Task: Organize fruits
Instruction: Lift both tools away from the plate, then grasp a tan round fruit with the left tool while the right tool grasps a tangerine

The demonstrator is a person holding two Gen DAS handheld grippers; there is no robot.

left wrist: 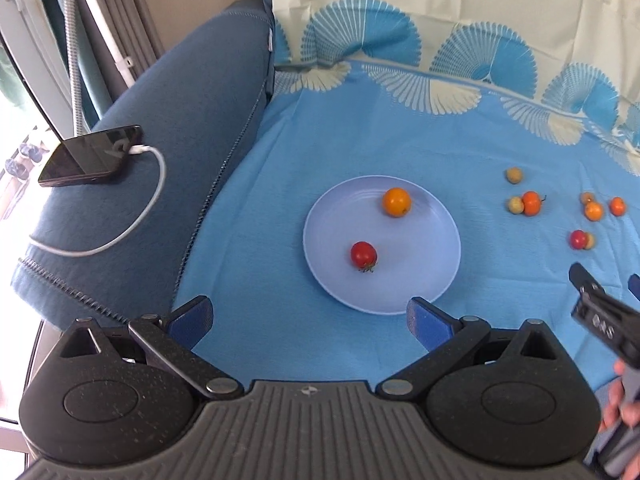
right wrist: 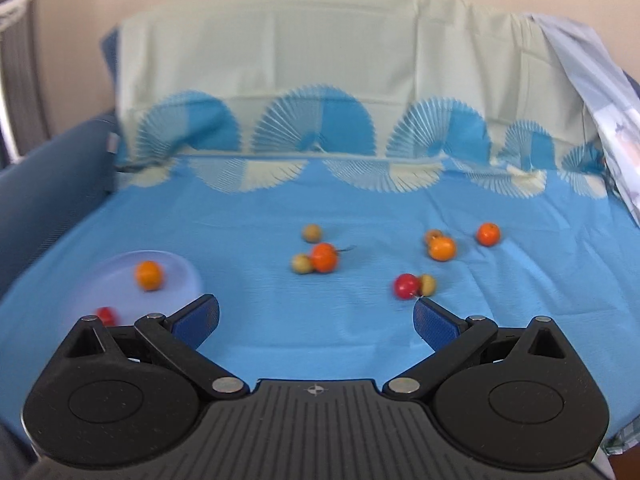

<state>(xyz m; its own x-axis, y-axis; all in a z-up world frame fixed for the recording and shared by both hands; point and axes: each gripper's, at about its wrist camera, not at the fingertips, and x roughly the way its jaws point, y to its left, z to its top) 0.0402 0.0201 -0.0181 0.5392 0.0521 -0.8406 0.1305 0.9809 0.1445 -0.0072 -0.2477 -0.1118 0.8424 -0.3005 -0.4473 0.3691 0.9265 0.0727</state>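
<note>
step: fetching next fruit | my right gripper (right wrist: 316, 320) and left gripper (left wrist: 310, 318) fingers wide, empty | next: probably close on red tomato (right wrist: 406, 285), carry to plate (right wrist: 120, 280)

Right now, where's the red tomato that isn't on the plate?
The red tomato lies on the blue cloth, right of the plate, touching a small yellowish fruit, just ahead of the right gripper.

Cloth (right wrist: 256, 320) btw plate (right wrist: 184, 276) & fruit cluster (right wrist: 316, 258) open (fruits bunch rightward).
</note>
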